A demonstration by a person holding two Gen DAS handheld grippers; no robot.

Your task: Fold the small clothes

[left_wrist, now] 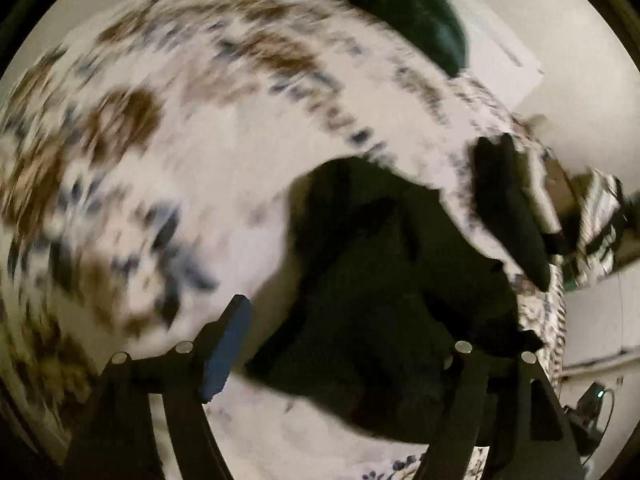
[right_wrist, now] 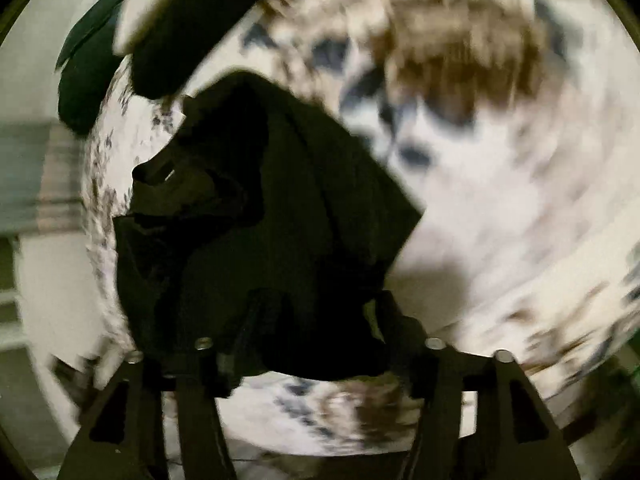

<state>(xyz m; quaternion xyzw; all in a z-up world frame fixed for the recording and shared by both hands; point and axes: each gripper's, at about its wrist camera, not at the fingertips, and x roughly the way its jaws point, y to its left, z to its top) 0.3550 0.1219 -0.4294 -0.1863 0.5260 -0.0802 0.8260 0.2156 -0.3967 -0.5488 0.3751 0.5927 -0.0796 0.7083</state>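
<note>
The limp, light, crumpled black cloth garment (right_wrist: pixel 256 216) looked best taken by an outer edge; both grippers' fingers (left_wrist: pixel 226 350) stood spread, apparently holding nothing.

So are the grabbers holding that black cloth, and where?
Cannot tell. Both the left gripper and right gripper stand wide open around the black cloth, but it hides the fingertips, so no pinch shows.

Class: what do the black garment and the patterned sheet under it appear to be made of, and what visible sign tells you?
Black garment: seemingly soft matte cloth, since it slumps in loose folds and shows no shine. Patterned sheet: probably printed woven fabric, white with brown and blue motifs, lying smoothly; motion blur hides any weave, so the fibre cannot be told.
</note>
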